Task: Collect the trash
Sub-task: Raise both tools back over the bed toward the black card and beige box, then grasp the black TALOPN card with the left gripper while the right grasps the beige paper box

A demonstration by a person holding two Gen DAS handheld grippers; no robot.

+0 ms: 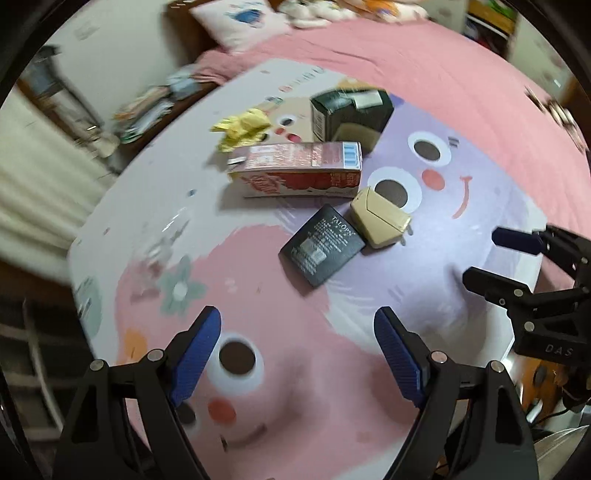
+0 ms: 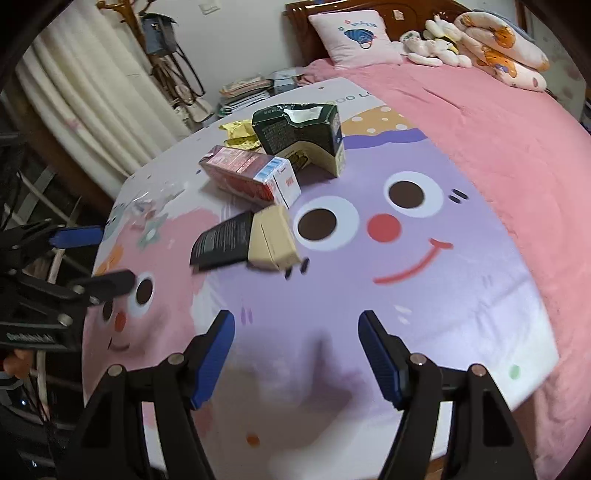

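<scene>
Both grippers, left [image 1: 297, 356] and right [image 2: 295, 356], I see gaping wide and empty above the mat [image 2: 443, 295], short of the red carton [image 1: 295, 170].

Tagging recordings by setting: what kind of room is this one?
Most likely a bedroom: a bed with a pink bedspread, a pillow against a wooden headboard, and stuffed toys beside it.
</scene>
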